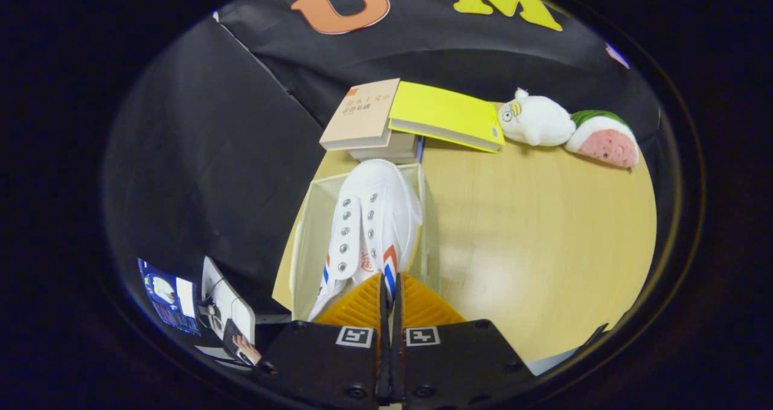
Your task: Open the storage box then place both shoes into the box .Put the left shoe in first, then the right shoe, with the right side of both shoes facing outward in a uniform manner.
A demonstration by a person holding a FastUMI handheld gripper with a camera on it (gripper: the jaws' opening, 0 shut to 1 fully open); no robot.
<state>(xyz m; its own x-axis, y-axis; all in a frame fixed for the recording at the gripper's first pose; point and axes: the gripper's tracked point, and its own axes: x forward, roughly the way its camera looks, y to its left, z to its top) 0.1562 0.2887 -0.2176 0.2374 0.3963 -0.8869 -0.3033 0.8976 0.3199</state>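
Note:
A white lace-up shoe (371, 217) with red and blue side stripes points away from me, toe toward the books. It hangs in the open top of the clear storage box (307, 229), which stands on the wooden table (531, 235). My gripper (388, 292) is shut on the shoe's rear edge, and the striped fabric runs down between the two closed fingers. More white shoe material with a stripe (323, 289) shows low on the left inside the box. I cannot tell whether it belongs to a second shoe.
Beyond the box lie a tan book (362, 117) on a stack and a yellow book (447, 114). Farther right rest a white plush toy (537, 120) and a watermelon plush (607, 138). Left of the table, low down, are a screen (169, 298) and a hand (247, 349).

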